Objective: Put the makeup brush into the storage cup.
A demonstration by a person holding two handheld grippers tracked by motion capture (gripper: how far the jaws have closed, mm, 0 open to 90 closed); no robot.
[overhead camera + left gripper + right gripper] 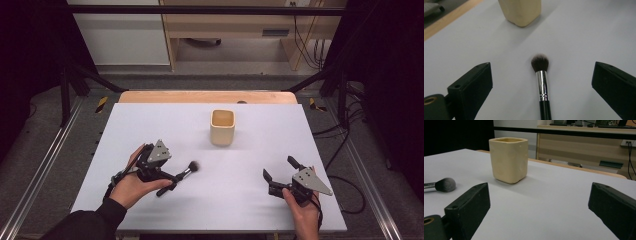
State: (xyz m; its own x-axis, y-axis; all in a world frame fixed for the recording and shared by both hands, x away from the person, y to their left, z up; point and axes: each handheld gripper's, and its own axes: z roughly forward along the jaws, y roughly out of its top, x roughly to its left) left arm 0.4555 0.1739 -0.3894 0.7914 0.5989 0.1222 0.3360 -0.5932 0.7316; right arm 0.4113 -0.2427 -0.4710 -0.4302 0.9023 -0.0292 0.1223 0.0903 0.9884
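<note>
From above, the left gripper (167, 181) is low over the table (150, 120), and the brush (181, 176) lies right at its jaws, the handle under the gripper and the dark bristles pointing out past the fingertips toward the cup (222, 127). The cup stands upright, well beyond the brush and apart from it. The right gripper (280, 174) is on the other side, far from the brush, its jaws spread wide and holding nothing.

In the left gripper view, the two black fingers (471, 87) stand wide open, one on each side of the brush (542, 82). The brush lies flat on the table (586, 37) in the middle of the gap, touching neither finger. Its silver collar is about level with the fingertips, and the bristles are a little ahead of them. The cup (521, 11) is further ahead, slightly to the left of the line of the brush.

In the right gripper view, the fingers (469, 207) are also wide apart and empty. The cup (509, 160) stands ahead, nearer to the left finger than to the right one, and the bristles of the brush (445, 185) are seen beyond the left finger, at the edge.

I judge the step in hand is the taking of the brush, probably to put it into the cup. The grasp is not yet made. The next move asks the left gripper to go down a little and close its fingers on the handle or the collar, keeping the brush centred so it does not roll away.
</note>
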